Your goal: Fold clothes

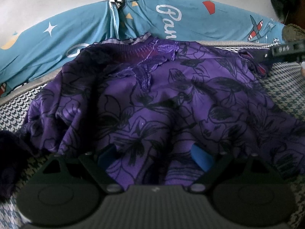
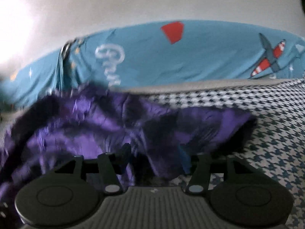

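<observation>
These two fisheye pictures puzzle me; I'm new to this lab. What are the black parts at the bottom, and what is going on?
Each picture comes from a camera on a hand-held two-finger gripper, looking along its fingers. A person holds one in each hand. In the left wrist view, the left gripper stands wide open over a purple flowered garment spread on a houndstooth bed cover. The blurred right wrist view shows the right gripper partly open, with purple cloth between its fingers; whether it grips is unclear. A teal printed sheet lies behind.
</observation>
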Demonstrator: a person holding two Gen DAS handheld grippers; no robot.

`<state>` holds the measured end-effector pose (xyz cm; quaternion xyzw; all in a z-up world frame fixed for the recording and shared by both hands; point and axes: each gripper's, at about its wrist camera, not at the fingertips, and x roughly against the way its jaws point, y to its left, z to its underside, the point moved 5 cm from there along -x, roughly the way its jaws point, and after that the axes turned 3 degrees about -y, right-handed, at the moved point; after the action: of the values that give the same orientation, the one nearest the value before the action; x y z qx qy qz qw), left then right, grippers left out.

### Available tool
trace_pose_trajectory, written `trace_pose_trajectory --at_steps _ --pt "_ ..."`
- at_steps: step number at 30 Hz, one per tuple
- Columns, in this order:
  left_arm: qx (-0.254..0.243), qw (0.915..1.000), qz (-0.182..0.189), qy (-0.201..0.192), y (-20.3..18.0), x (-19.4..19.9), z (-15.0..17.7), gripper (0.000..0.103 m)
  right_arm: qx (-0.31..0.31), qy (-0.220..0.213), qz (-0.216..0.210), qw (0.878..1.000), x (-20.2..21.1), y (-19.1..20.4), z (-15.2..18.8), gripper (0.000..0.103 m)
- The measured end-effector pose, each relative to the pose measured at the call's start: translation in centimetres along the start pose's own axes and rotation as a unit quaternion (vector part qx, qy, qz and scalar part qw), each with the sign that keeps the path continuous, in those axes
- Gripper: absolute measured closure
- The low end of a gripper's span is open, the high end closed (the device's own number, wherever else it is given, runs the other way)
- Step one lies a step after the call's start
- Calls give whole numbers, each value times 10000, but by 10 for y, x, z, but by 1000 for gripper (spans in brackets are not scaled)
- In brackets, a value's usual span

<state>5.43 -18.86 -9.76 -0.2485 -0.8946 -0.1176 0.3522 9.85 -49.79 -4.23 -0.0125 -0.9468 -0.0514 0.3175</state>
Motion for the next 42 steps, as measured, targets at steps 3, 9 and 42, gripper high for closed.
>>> trace_pose_trajectory --at_steps 3,9,42 --pt "-14 10000 -2 21 -1 -1 1 14 357 63 153 9992 -10 6 7 48" --pt "-20 10000 6 61 -1 -3 1 14 370 23 419 9984 -20 -5 8 73" --pt "-3 9999 50 159 0 -10 5 10 -1315 -1387 1148 9748 43 -98 -44 93"
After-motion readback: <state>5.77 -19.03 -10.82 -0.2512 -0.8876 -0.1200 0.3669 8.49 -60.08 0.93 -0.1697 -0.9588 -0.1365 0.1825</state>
